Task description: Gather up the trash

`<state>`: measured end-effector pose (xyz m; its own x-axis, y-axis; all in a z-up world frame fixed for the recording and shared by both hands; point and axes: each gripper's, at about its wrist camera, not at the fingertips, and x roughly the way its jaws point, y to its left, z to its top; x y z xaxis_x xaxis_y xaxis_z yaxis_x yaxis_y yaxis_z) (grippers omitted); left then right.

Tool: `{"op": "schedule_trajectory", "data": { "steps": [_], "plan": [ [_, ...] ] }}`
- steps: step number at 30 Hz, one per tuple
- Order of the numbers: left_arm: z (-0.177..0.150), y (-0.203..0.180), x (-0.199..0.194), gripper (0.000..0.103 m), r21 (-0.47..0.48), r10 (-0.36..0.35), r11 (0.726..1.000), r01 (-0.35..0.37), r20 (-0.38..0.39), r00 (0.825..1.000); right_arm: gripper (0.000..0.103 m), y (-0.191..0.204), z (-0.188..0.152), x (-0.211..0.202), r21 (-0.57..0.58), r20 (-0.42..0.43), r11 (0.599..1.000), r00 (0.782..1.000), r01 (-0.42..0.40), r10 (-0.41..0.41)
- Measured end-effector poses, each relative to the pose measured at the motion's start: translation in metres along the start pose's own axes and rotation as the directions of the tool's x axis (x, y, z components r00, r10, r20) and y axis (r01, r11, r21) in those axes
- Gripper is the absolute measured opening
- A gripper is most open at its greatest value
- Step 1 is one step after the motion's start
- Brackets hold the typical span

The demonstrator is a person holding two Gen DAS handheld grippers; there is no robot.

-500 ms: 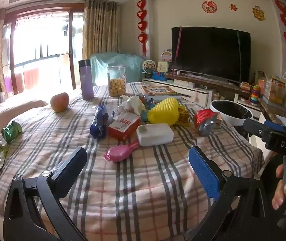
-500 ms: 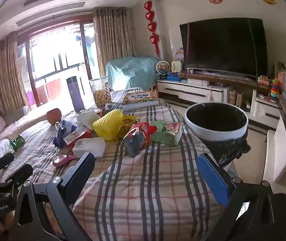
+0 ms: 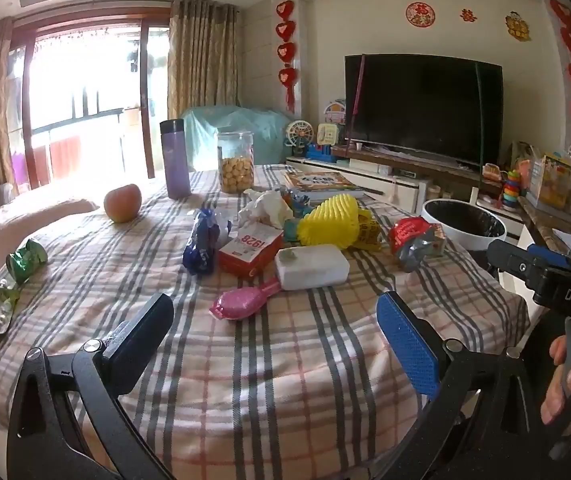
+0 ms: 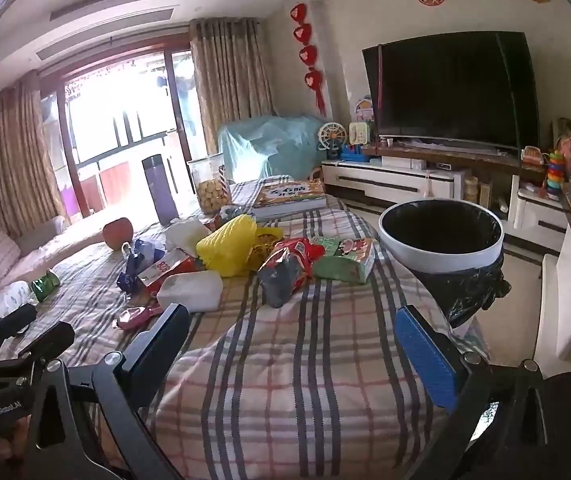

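Observation:
Trash lies in a heap mid-table on the checked cloth (image 3: pixel 285 360): a pink wrapper (image 3: pixel 243 300), a white packet (image 3: pixel 311 266), a red carton (image 3: pixel 251 248), a blue wrapper (image 3: pixel 201 242), yellow foam netting (image 3: pixel 331 222) and a red-silver bag (image 3: pixel 413 240). Two green wrappers (image 3: pixel 25 256) lie at the left edge. My left gripper (image 3: pixel 277 330) hangs open over the near cloth, short of the pink wrapper. My right gripper (image 4: pixel 293 340) is open too, nothing between its fingers, with the red-silver bag (image 4: pixel 285 272) and a green packet (image 4: pixel 345 266) ahead. A white-rimmed bin (image 4: pixel 441 258) with a black liner stands off the table's right side.
An apple (image 3: pixel 122 208), a purple flask (image 3: pixel 175 160), a biscuit jar (image 3: pixel 236 162) and a book (image 3: pixel 321 184) stand at the far side of the table. A TV (image 3: pixel 421 108) on a low cabinet fills the right wall. A hand (image 3: pixel 569 388) holds the right gripper's handle.

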<state>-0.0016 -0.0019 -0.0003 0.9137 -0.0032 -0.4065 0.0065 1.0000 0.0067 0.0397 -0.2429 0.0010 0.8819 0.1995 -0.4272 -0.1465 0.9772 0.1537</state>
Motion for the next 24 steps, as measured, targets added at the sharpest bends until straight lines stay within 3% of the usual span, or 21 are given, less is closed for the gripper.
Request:
{"op": "schedule_trajectory", "data": {
  "steps": [24],
  "plan": [
    [0.0013, 0.0030, -0.0070, 0.103, -0.015, -0.006, 1.000, 0.007, 0.037, 0.999, 0.103, -0.0005, -0.0009, -0.0032, 0.016, 0.014, 1.000, 1.000, -0.027, 0.026]
  ]
}}
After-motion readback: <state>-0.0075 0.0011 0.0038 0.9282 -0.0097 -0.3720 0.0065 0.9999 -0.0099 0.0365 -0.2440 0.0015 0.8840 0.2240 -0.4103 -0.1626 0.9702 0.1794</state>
